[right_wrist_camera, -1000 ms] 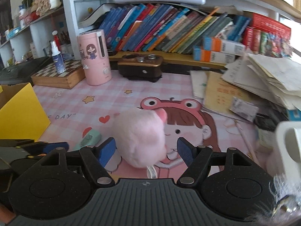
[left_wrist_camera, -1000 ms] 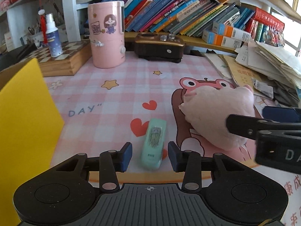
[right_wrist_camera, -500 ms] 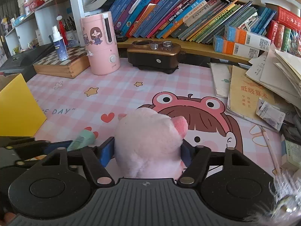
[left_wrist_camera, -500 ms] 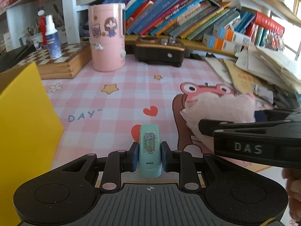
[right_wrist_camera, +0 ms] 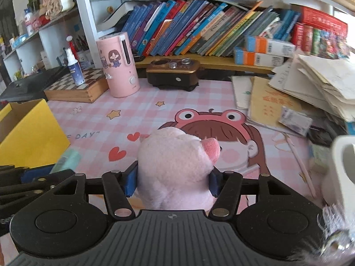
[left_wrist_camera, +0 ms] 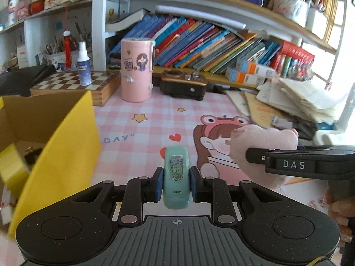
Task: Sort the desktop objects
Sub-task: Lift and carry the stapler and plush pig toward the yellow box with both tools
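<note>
The left gripper (left_wrist_camera: 176, 182) now clamps the small mint-green stapler (left_wrist_camera: 176, 173) between its blue pads, where a second ago its jaws stood wide with the stapler lying loose on the pink checked worktop (left_wrist_camera: 137, 130) between them. The stapler now sits level in the grip and seems lifted clear of the worktop — the yellow box (left_wrist_camera: 66, 137) shows its open inside just left of it. The right gripper (right_wrist_camera: 173, 182) has come around the pink plush toy (right_wrist_camera: 177, 166), which a second ago sat untouched ahead of it; its jaws are closing, the pads pressing into the soft sides, and the toy bulges up between them. The toy is well right of the yellow box, over the cartoon frog-hat girl printed on the worktop.

So both pick-ups look done or nearly so — the stapler secured, the plush being squeezed firm. What remains, by my judgement, is the carry to the yellow box, the stapler being the nearer to it.
</note>
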`<move>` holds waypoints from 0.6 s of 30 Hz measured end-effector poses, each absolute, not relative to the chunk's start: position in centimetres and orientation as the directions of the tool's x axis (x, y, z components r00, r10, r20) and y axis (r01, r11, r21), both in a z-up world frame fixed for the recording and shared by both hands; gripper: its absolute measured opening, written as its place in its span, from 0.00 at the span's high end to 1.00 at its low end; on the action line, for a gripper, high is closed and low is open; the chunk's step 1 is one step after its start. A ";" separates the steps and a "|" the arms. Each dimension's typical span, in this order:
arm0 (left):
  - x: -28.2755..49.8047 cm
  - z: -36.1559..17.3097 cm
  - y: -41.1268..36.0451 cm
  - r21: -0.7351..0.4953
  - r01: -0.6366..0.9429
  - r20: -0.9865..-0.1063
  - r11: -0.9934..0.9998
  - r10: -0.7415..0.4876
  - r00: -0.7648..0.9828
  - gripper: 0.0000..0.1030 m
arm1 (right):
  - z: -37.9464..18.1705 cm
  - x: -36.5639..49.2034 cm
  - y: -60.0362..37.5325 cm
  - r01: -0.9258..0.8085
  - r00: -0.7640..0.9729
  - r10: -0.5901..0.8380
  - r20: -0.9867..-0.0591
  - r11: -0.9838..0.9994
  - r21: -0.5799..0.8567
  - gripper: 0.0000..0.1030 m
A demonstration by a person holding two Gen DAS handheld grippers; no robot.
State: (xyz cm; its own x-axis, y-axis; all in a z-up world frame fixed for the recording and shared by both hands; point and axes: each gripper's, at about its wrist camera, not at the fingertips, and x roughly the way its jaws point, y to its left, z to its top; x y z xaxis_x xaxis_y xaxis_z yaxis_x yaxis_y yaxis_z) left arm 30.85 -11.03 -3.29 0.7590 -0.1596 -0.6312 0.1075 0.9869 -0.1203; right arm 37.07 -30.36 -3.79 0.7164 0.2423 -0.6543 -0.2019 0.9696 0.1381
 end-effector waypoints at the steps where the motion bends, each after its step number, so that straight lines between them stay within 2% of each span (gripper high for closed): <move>1: 30.1 -3.0 -10.7 -0.132 0.110 -0.627 0.985 -0.169 0.761 0.78 | -3.4 36.3 -30.5 -0.194 0.720 0.241 -0.651 0.970 0.144 0.45; 10: 24.3 -0.6 -8.3 -0.167 0.130 -0.584 0.977 -0.204 0.786 0.78 | -0.9 29.1 -30.1 -0.136 0.752 0.202 -0.627 0.979 0.152 0.44; 18: 19.0 0.2 -5.6 -0.133 0.155 -0.554 0.979 -0.203 0.807 0.78 | -0.1 21.8 -27.0 -0.113 0.758 0.190 -0.624 0.980 0.161 0.44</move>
